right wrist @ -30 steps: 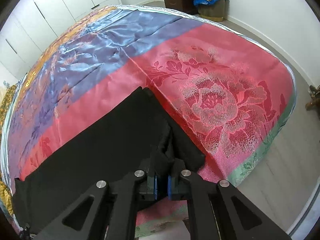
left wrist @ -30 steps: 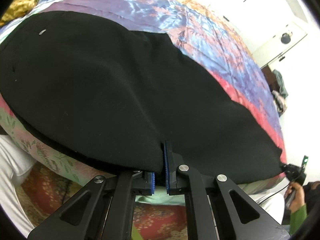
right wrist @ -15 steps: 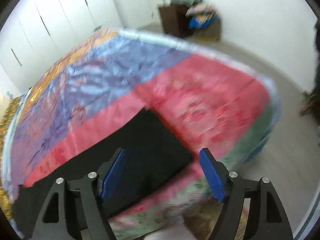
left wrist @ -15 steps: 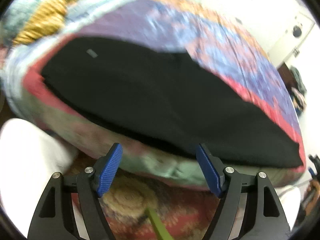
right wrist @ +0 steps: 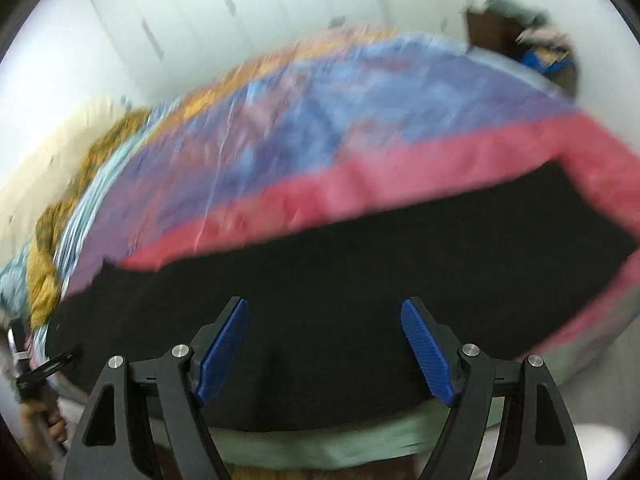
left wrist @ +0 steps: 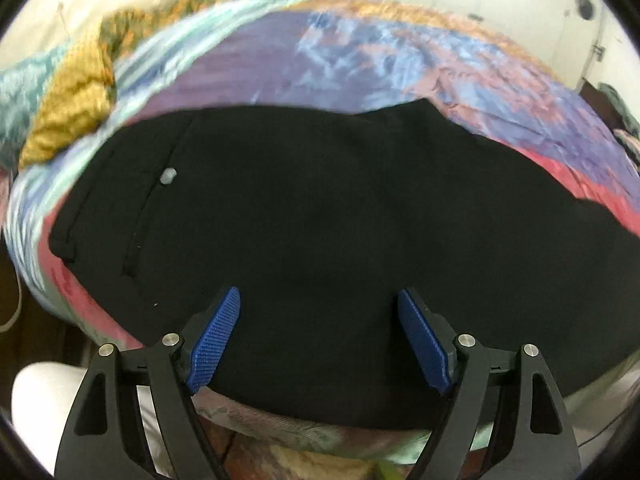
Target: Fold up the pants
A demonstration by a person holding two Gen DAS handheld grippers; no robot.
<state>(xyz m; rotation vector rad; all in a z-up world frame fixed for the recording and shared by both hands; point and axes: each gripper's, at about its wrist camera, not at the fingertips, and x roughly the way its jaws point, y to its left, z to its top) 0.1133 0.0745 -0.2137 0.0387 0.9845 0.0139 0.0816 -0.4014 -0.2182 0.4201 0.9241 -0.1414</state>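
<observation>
Black pants (left wrist: 340, 240) lie flat along the near edge of the satin bedspread (left wrist: 360, 52), waistband toward nine o'clock in my left view. My left gripper (left wrist: 320, 336) and right gripper (right wrist: 324, 344) both gape over the cloth, jaws just opened, nothing pinched between the blue pads. No containers show, only bedding.
</observation>
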